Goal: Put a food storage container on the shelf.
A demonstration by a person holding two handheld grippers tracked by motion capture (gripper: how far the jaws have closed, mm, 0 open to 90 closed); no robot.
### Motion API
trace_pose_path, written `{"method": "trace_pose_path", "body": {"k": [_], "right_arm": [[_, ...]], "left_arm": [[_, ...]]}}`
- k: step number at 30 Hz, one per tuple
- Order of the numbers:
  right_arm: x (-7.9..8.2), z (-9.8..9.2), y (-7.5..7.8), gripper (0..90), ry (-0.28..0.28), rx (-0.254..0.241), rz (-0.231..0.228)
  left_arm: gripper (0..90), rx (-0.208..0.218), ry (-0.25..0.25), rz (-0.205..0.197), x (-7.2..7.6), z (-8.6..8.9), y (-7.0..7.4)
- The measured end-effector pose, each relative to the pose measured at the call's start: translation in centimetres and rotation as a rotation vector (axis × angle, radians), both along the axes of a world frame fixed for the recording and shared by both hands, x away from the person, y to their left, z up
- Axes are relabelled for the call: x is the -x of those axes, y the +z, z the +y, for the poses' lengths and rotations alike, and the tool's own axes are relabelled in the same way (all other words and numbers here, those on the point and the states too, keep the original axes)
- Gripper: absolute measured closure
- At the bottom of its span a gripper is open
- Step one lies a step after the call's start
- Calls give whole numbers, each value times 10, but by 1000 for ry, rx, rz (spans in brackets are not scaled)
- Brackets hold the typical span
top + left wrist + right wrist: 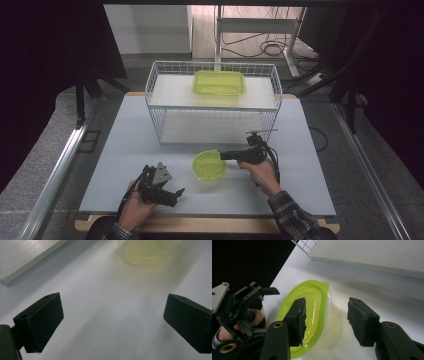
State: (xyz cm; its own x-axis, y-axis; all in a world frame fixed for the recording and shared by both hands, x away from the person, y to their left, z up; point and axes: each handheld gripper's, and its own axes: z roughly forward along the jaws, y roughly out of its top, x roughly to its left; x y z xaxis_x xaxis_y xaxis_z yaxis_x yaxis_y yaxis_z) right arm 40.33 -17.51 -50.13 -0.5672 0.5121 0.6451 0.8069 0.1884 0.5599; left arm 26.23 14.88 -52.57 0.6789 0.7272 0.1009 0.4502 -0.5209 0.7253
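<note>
The right gripper (325, 320) has its jaws parted astride the near wall of a round green tub (312, 315), one jaw inside the bowl and the other outside, neither clearly pressing it; the tub sits upright on the white table (125, 150), mouth up, its small rim tab pointing away beyond the jaws. The left gripper (112, 322) stands wide open over bare tabletop, with the tub ahead of it. Farther beyond both, a wire basket (212, 102) carries a rectangular green container (219, 83) on its top shelf, long axis crosswise.

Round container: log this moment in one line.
right tool open, astride round container rim | left tool open, idle | table
</note>
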Motion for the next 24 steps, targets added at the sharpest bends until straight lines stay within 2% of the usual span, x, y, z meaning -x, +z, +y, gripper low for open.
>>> {"method": "trace_pose_path", "body": {"k": [5, 11, 12, 13, 19, 24], "right_arm": [[-3, 7, -3, 599, 16, -21, 36], [-4, 12, -6, 715, 40, 3, 63], [-5, 12, -6, 775, 34, -5, 75], [-5, 11, -7, 790, 32, -12, 82], [-5, 9, -5, 810, 26, -4, 118], [-4, 7, -2, 811, 23, -41, 134]], "left_arm": [[25, -5, -4, 0, 0, 0, 0], [25, -8, -5, -4, 0, 0, 0], [26, -9, -5, -4, 0, 0, 0], [26, -9, -5, -4, 0, 0, 0], [26, -13, -6, -7, 0, 1, 0], [26, -14, -3, -7, 0, 1, 1]]}}
